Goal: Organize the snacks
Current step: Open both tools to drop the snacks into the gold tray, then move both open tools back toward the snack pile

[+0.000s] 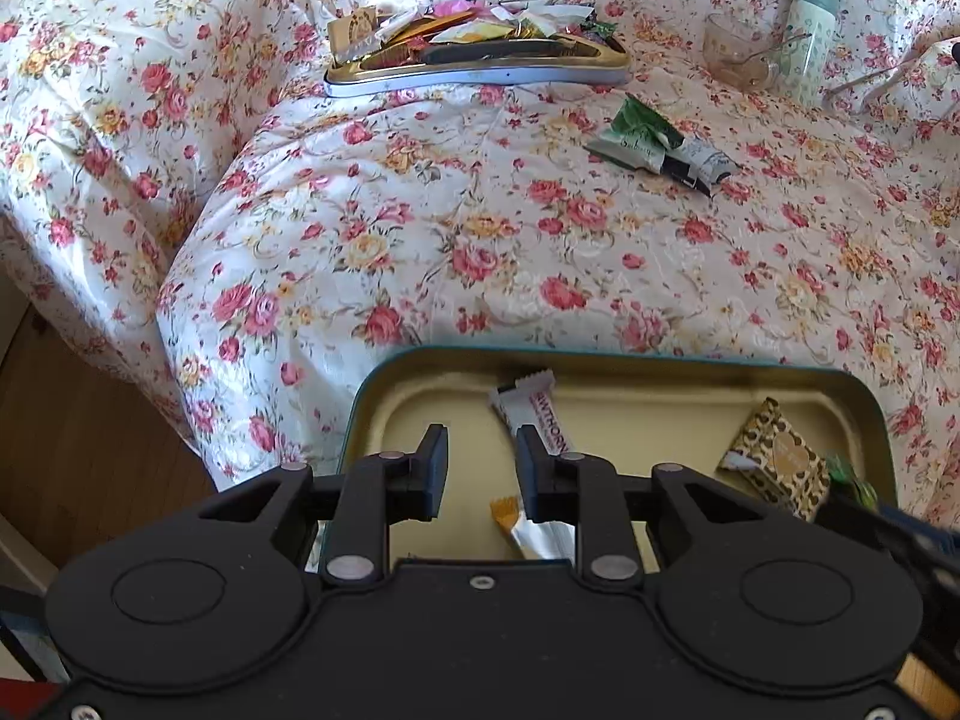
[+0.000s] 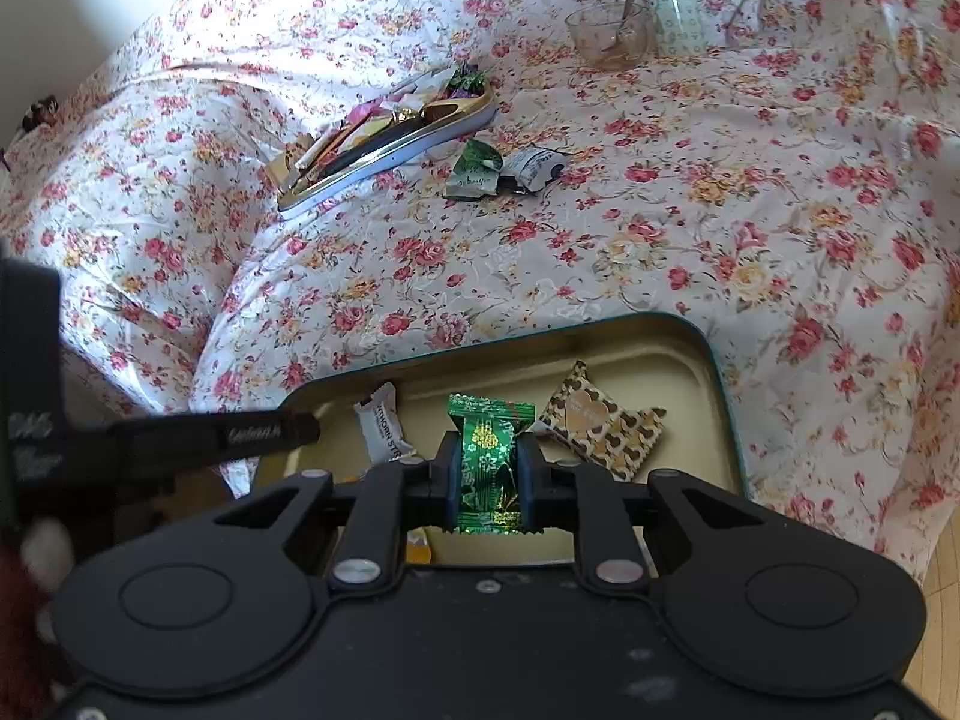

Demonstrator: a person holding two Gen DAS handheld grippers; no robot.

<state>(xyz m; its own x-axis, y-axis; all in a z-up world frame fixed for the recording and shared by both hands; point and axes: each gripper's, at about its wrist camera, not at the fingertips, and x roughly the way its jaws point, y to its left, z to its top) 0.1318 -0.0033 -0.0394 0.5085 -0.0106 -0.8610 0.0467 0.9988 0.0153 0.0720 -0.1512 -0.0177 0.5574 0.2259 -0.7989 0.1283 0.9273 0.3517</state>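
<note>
An open tin with a teal rim (image 1: 600, 363) and a cream inside lies on the flowered cloth right below both grippers. In it are a white bar (image 1: 534, 408), a gold and brown heart-print packet (image 1: 774, 462) and an orange-tipped silver sachet (image 1: 534, 534). My left gripper (image 1: 483, 462) hangs over the tin's left half, open, with nothing between its fingers. My right gripper (image 2: 486, 468) is shut on a green foil sweet (image 2: 489, 420), held upright above the tin (image 2: 714, 360) between the white bar (image 2: 381, 420) and the heart-print packet (image 2: 606, 426).
A shallow gold-rimmed tray (image 1: 480, 69) piled with several wrapped snacks sits further back. A green packet (image 1: 636, 138) and a black-and-white one (image 1: 702, 159) lie loose on the cloth. A glass cup with a spoon (image 1: 735, 57), a pale green bottle (image 1: 810, 30) and metal tongs (image 1: 870, 81) stand at the back right. Wooden floor (image 1: 60, 420) shows past the cloth's left edge.
</note>
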